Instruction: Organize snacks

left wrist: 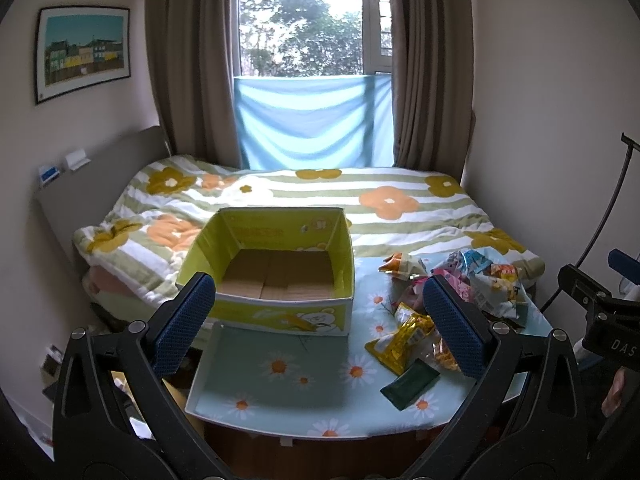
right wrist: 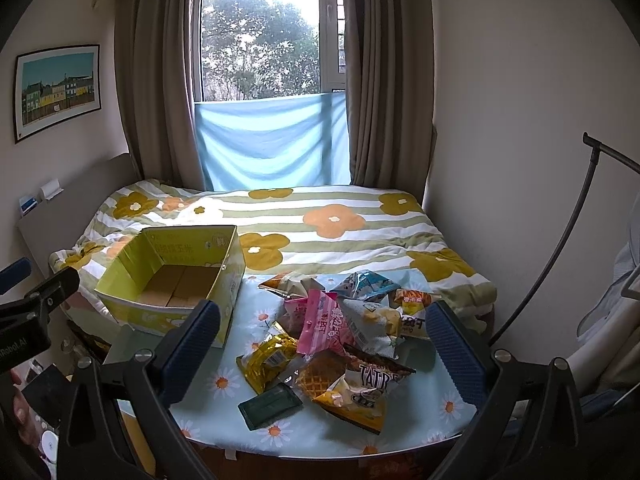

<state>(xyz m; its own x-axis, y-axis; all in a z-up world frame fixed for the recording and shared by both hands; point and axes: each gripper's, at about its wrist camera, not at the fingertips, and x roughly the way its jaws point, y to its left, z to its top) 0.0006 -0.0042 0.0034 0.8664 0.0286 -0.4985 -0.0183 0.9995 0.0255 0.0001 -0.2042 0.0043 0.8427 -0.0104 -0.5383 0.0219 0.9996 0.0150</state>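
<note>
The blue-padded fingers [left wrist: 188, 320] of the left gripper [left wrist: 320, 322] stand wide apart, holding nothing; so do the right gripper's [right wrist: 324, 346]. Between the right fingers a pile of snack packets [right wrist: 340, 332] lies on the daisy-print table [right wrist: 224, 384]. Just left stands an empty yellow-green cardboard box [left wrist: 280, 316], with the flowered bed [left wrist: 400, 216] behind.

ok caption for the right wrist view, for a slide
Open right gripper hovers over a pile of crinkly snack packets on the daisy-print table, beside an empty yellow-green cardboard box.

Both wrist views face the window, sharing the table [left wrist: 280, 396].
</note>
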